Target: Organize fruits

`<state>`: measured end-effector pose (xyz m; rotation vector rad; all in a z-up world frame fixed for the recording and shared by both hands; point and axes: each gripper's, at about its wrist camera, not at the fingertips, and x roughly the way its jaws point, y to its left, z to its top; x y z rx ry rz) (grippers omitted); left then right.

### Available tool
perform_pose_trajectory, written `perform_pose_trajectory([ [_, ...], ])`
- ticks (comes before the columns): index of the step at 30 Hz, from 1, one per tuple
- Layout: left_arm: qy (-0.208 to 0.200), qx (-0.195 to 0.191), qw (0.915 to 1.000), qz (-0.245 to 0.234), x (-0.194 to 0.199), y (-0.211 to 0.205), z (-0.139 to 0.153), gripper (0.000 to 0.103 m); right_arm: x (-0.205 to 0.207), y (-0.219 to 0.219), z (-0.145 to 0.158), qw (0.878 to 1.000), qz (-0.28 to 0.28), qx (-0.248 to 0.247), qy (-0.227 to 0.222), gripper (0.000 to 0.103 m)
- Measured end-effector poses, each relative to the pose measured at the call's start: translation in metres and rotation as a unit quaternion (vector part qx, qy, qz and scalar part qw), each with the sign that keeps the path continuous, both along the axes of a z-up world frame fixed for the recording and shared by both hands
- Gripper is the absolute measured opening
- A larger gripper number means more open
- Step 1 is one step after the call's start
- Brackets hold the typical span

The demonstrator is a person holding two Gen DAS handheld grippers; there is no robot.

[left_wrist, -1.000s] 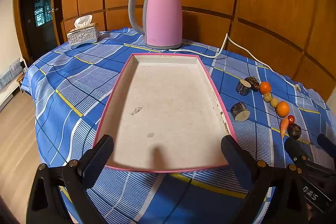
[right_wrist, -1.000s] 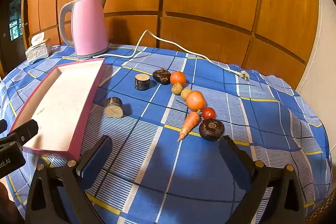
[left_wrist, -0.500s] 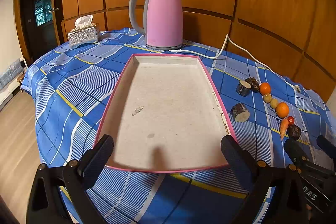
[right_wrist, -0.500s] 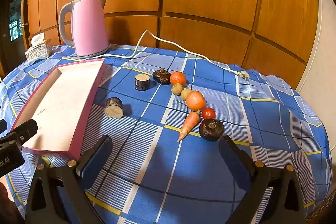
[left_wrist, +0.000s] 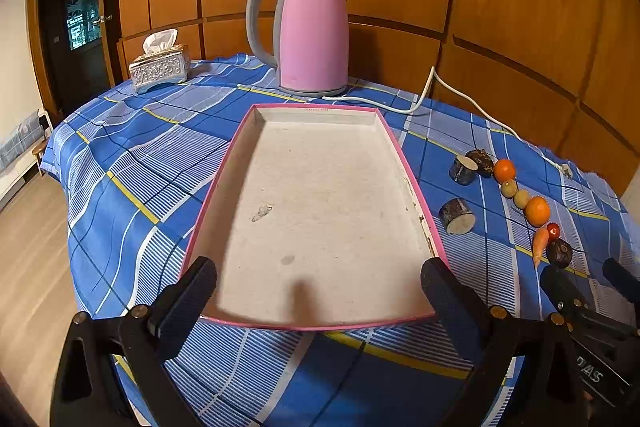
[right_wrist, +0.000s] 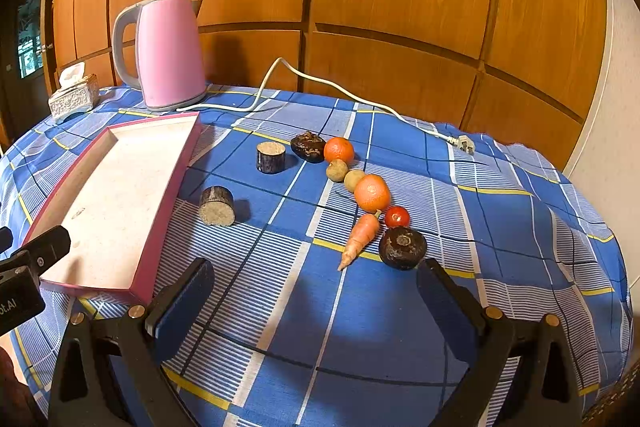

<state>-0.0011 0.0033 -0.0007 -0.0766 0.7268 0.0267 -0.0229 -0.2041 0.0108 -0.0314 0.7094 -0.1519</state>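
A pink-rimmed tray [left_wrist: 412, 179] with a bare white floor lies on the blue checked cloth; it also shows in the right wrist view [right_wrist: 168, 195]. To its right lies a row of produce: two oranges [right_wrist: 372, 193] [right_wrist: 339, 149], two small brown fruits [right_wrist: 337, 170], a cherry tomato [right_wrist: 397, 216], a carrot [right_wrist: 360, 239], a dark round fruit [right_wrist: 402, 242] and a dark lumpy one [right_wrist: 307, 146]. My left gripper [left_wrist: 320, 291] is open and empty over the tray's near edge. My right gripper [right_wrist: 314, 291] is open and empty, just short of the carrot.
Two cut wood rounds [right_wrist: 216, 205] [right_wrist: 271, 157] lie between tray and produce. A pink kettle [left_wrist: 308, 35] stands behind the tray, its white cord [right_wrist: 320, 85] trailing right. A silver tissue box [left_wrist: 159, 69] sits at the back left. The table edge drops off near me.
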Motion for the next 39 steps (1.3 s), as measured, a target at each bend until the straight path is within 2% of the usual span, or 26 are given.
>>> perform_pose_trajectory([
  [14, 0.004, -0.001, 1.0, -0.002, 0.0, -0.001, -0.002, 0.103, 0.0, -0.001, -0.002, 1.0, -0.002, 0.003, 0.004, 0.103],
  [24, 0.006, -0.002, 0.9999, -0.012, 0.001, -0.003, -0.004, 0.103, 0.007, -0.029, -0.007, 0.999, -0.029, 0.02, 0.02, 0.102],
  [30, -0.007, -0.045, 0.9955, -0.084, 0.001, -0.008, 0.002, 0.103, 0.016, -0.087, -0.017, 0.992, -0.12, 0.012, 0.028, 0.102],
  [34, -0.012, -0.03, 0.9917, -0.125, 0.005, -0.023, 0.01, 0.103, 0.023, -0.132, -0.03, 0.981, -0.187, 0.017, 0.038, 0.102],
  [39, -0.005, -0.036, 0.9838, -0.176, 0.019, -0.043, 0.018, 0.103, 0.023, -0.168, -0.041, 0.968, -0.246, 0.024, 0.047, 0.102],
])
